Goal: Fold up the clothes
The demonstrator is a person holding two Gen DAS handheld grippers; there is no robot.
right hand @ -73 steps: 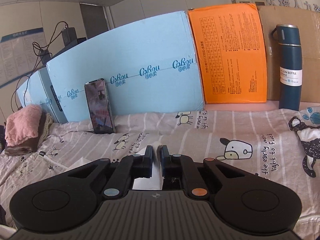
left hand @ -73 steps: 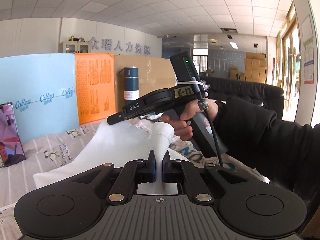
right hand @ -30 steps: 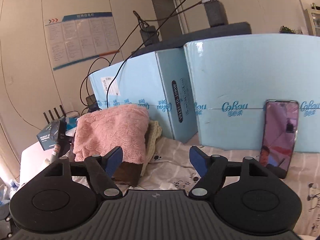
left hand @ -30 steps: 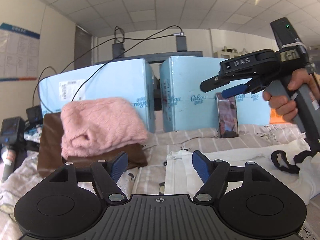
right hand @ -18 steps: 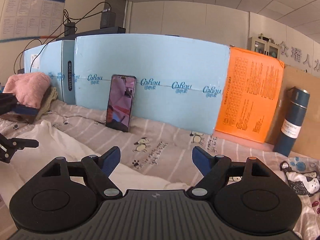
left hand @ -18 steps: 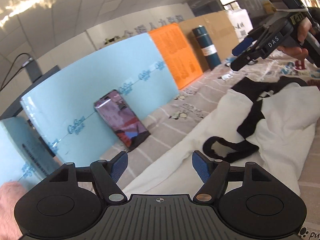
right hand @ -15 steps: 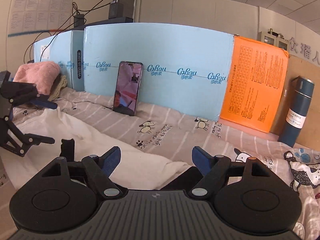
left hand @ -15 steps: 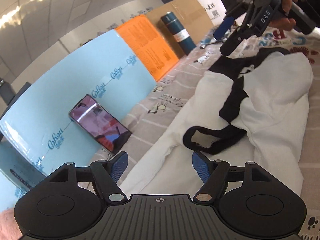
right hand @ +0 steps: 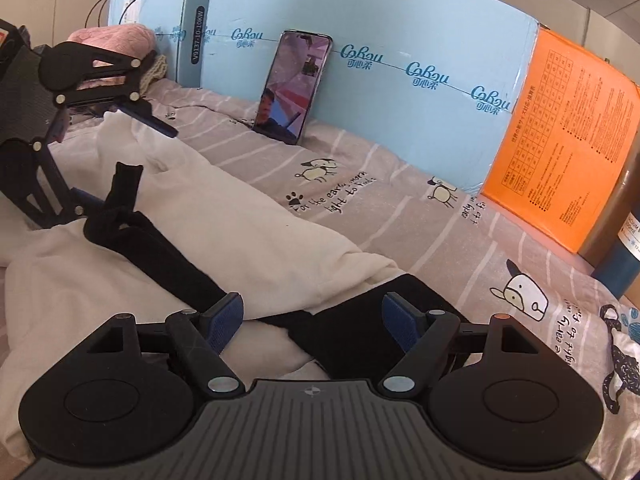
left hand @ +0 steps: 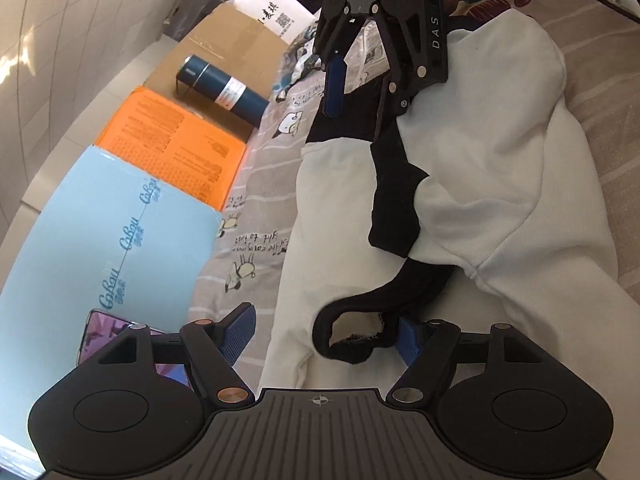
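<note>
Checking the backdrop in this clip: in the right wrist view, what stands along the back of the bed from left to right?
Pink knit pile → phone leaning on the blue foam board → orange board → blue bottle at the right edge.

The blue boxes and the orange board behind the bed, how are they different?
The blue boxes are light blue with a curly logo repeated along a line; the orange board is bright orange, covered in small black print and tables. The blue boxes stretch much wider than the orange board. A phone leans on the blue boxes, not the orange board. Both stand upright along the bed's edge.
</note>
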